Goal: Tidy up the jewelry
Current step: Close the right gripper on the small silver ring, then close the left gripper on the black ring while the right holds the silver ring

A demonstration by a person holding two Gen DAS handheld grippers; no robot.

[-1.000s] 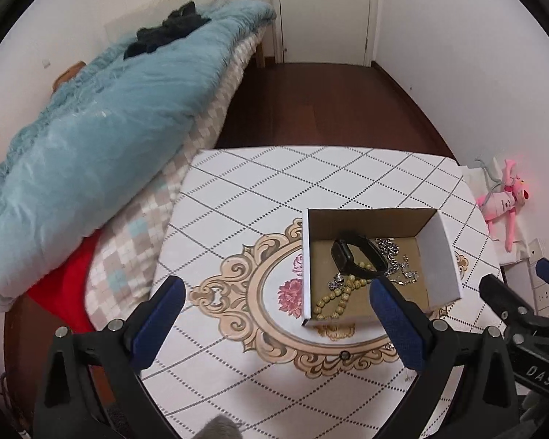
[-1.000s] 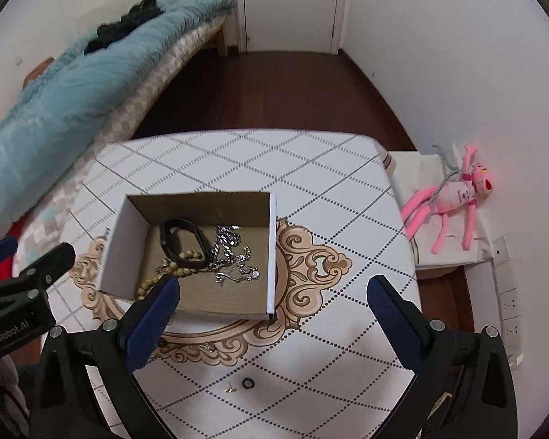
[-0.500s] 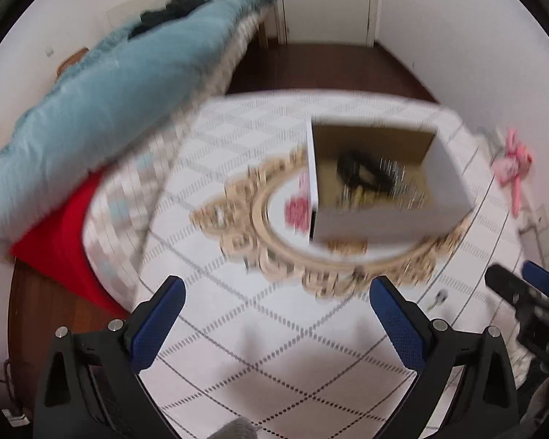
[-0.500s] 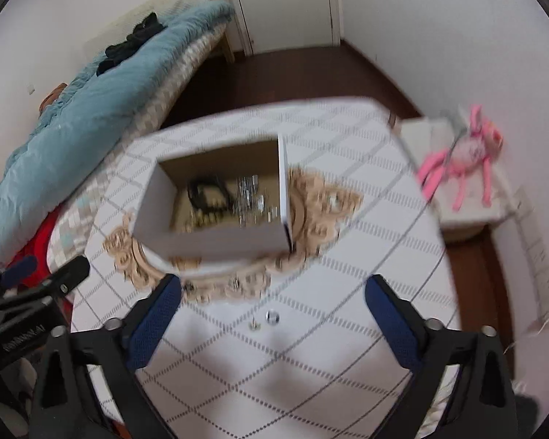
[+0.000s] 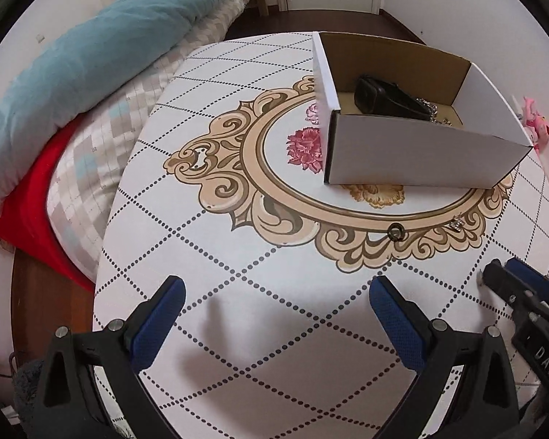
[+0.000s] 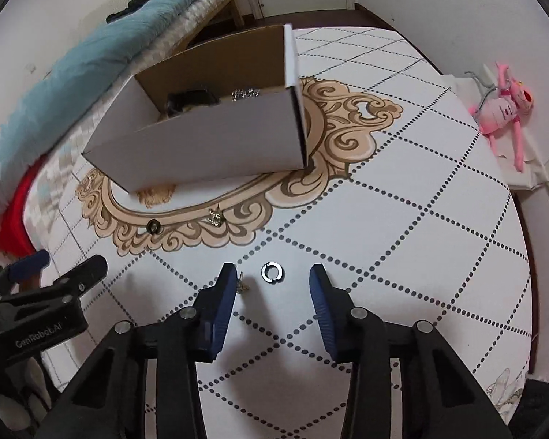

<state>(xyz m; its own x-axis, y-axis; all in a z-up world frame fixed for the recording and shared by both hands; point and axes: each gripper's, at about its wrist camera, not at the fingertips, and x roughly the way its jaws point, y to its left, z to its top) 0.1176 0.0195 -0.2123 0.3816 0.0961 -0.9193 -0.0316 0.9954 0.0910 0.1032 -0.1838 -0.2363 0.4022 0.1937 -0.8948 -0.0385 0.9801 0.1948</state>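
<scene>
- Jewelry lies in two places: some inside a white cardboard box (image 6: 216,146) at the middle of the table (image 6: 402,237), the rest loose on the tablecloth in front of it.
- Inside the box, a black band (image 5: 382,97) sits against the brown inner wall, with a silver chain (image 5: 430,109) just beside it; the near wall hides whatever else is on the floor of the box.
- Right gripper (image 6: 272,283) points steeply down at the cloth, its blue-padded jaws partly open — they have just been closing in from a wider spread.
- Between those jaws lies a small silver open ring (image 6: 272,271), flat on the cloth and touched by neither pad.
- A tiny gold earring (image 6: 242,285) lies just beside the inner face of the left-hand pad; whether it touches the pad I cannot tell.
- Further toward the box, on the tan scrollwork, rest a dark round ring (image 6: 153,226) and a sparkly silver earring (image 6: 215,216), near each other but apart.
- Left gripper (image 5: 274,303) hovers over bare cloth with its jaws spread wide and nothing between them — well short of the box.
- Off the table's right edge a pink plush toy (image 6: 505,108) lies on a white surface; a bed with a teal duvet (image 5: 91,47) runs along the left.
</scene>
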